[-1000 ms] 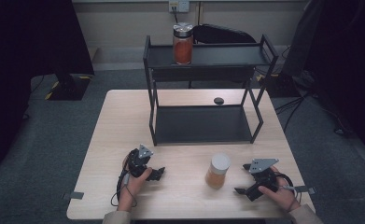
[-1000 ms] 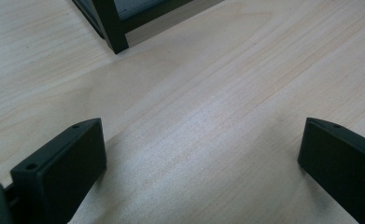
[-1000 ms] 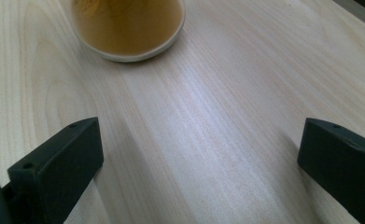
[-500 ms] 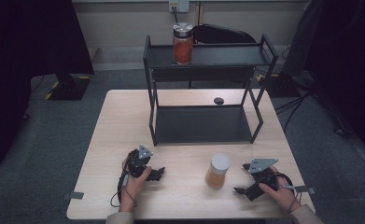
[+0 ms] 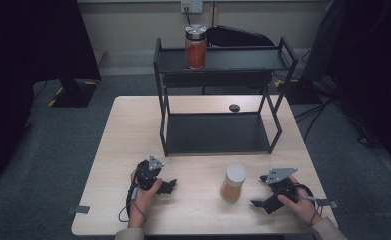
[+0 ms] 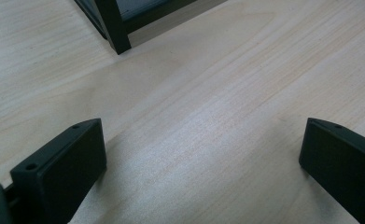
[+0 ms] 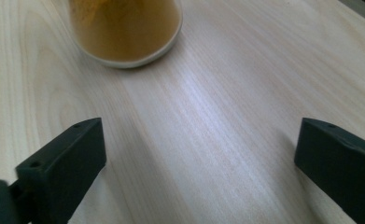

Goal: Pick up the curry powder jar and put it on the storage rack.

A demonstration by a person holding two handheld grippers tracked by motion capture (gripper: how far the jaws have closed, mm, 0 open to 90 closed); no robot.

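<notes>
Right gripper view first: we see our right gripper (image 7: 196,154) low over the pale wooden table (image 7: 245,70), its two black jaws spread wide apart with nothing but bare wood between them. Ahead of the jaws and toward the left one stands the jar of orange-brown powder (image 7: 124,28), upright on the table, its rounded base well apart from both jaws. Nothing is gripped.

From the high view we find the same right gripper (image 5: 263,200) near the table's front edge on the right, held in the person's right hand (image 5: 298,200), its grey three-cornered plate on top and its jaws pointing left toward the jar (image 5: 233,182). The jar has a pale lid and sits near the gripper, not touching it, in front of the rack's right half.

Our left gripper (image 6: 203,158) also stands wide open in the left gripper view, with only wood grain between the jaws; beyond them, at the upper left, we see one black foot of the metal rack (image 6: 112,28) resting on the table. In the high view the left gripper (image 5: 168,186) lies near the front left of the table in the person's left hand (image 5: 143,197), pointing right, well apart from the jar.

Farther out, the black two-level rack (image 5: 218,132) stands across the middle of the table. On its top shelf, toward the left, stands a second jar (image 5: 196,47) with a metal lid and red-orange contents. A small black round object (image 5: 234,107) lies on the table behind the rack's lower shelf.
</notes>
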